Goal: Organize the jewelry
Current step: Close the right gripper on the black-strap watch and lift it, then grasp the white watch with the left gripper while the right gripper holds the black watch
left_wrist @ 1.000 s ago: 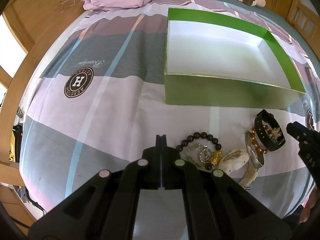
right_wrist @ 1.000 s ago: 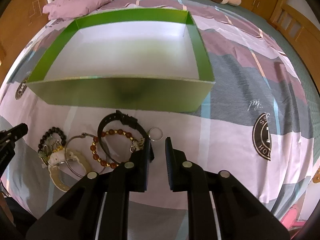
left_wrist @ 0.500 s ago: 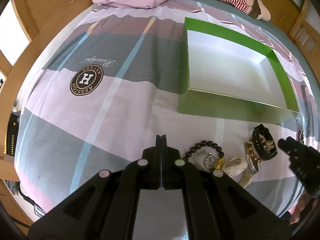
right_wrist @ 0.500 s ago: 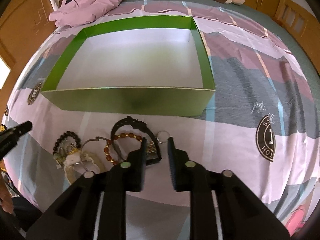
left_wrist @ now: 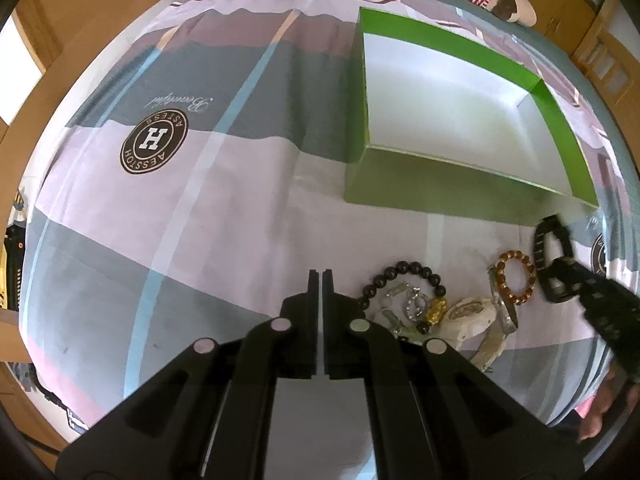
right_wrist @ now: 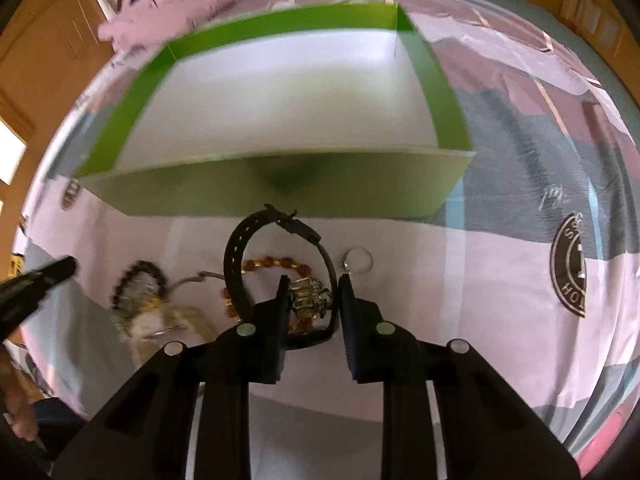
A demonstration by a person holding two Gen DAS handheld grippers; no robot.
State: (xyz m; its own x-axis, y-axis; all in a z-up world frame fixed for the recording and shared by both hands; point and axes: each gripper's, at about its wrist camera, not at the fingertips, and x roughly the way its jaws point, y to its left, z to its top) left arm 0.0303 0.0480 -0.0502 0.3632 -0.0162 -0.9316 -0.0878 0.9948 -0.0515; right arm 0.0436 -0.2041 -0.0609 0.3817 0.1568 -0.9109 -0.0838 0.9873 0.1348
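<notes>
Bed [left_wrist: 224, 184] with a striped pink-grey sheet carries everything. Green box [left_wrist: 444, 184], white inside, sits far of the jewelry, nothing visible in it.

Left hand-held gripper [left_wrist: 320, 280] is clenched with nothing between its fingers, angled steeply down over bare sheet, just left of the jewelry pile. In the right wrist view its tip [right_wrist: 48, 276] pokes in from the left edge.

Right hand-held gripper [right_wrist: 312, 292] also points steeply down, near side of the box. Its jaws are closing around the black strap bracelet [right_wrist: 236, 264], which has a gold charm [right_wrist: 310, 300] between the fingers. Strap looks raised off the sheet in the left wrist view [left_wrist: 548, 248], so it seems to be grasped, though pad contact is hard to confirm. Part of a hand [left_wrist: 600, 412] shows behind this gripper at the right edge.

Rest of the jewelry lies on the sheet near the box's front wall: dark bead bracelet [left_wrist: 404, 276], amber bead bracelet [left_wrist: 516, 276], white watch [left_wrist: 468, 316], silver bangle [left_wrist: 504, 308], small ring [right_wrist: 358, 260] just right of the strap. Blur on the left of the right wrist view hides detail.
</notes>
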